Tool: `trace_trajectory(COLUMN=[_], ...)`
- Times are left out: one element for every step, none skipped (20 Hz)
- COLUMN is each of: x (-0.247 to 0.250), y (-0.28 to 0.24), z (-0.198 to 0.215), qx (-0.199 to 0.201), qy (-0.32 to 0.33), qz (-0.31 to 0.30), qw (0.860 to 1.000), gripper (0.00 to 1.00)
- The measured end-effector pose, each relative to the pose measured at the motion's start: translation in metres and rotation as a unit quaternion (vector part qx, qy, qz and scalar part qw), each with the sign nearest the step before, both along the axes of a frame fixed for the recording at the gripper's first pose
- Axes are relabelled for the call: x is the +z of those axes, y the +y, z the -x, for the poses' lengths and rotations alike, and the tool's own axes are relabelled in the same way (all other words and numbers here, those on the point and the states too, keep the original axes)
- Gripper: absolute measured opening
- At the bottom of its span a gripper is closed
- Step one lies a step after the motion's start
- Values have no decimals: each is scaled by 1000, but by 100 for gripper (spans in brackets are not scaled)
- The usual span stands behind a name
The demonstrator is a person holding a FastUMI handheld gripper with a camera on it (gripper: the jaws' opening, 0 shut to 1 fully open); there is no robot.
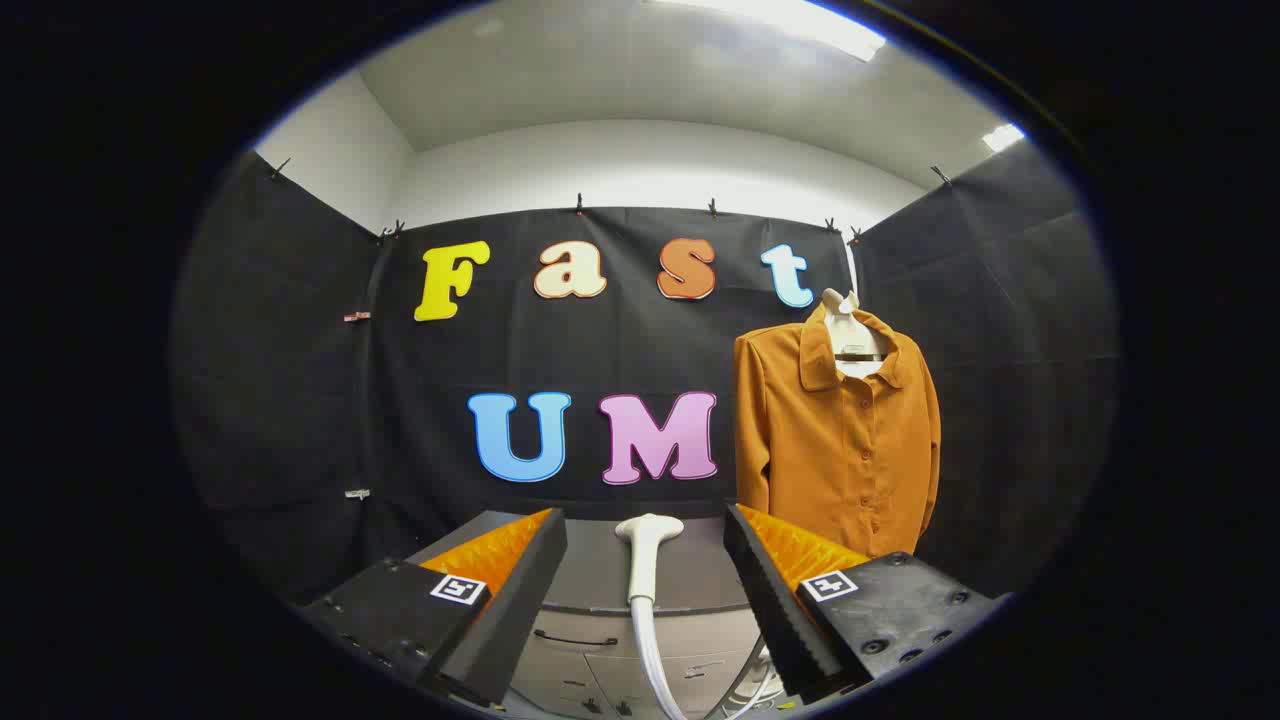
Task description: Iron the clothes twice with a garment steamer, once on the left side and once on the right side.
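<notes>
An orange button-up shirt (pixel 838 440) hangs on a white hanger (pixel 848 330) against the booth's back wall, beyond my right finger. A white garment steamer head (pixel 646 550) lies on a grey cabinet top (pixel 690 575), its hose (pixel 655 660) running down toward me. My gripper (pixel 645 590) is open, with the steamer handle in the wide gap between the fingers and neither finger touching it. The steamer sits just ahead of the fingertips.
The grey cabinet has drawers with dark handles (pixel 575 638) on its front, below the fingers. Black cloth walls close in the booth at the back and both sides. A cable loop (pixel 745 685) hangs beside the hose.
</notes>
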State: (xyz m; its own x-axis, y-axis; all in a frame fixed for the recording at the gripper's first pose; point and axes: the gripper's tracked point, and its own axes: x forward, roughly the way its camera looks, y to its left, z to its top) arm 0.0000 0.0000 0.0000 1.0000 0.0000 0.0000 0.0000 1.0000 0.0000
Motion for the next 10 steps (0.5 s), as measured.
trace_trajectory(x=[0, 0, -2, -3, -2, -1, 0, 0, 0, 0], y=[0, 1, 2, 3, 3, 2, 2, 2, 3, 3], z=[0, 0, -1, -2, -1, -1, -1, -1, -1, -1], qx=[-1, -1, 0, -1, -2, -2, -3, -3, -3, -4], qy=[0, 1, 3, 4, 4, 3, 2, 2, 1, 2], qz=[2, 5, 8, 12, 14, 13, 12, 9, 7, 6], qw=[1000, 1000, 1000, 1000, 1000, 1000, 1000, 1000, 1000, 1000], gripper=[98, 98, 98, 98, 98, 98, 98, 98, 98, 98])
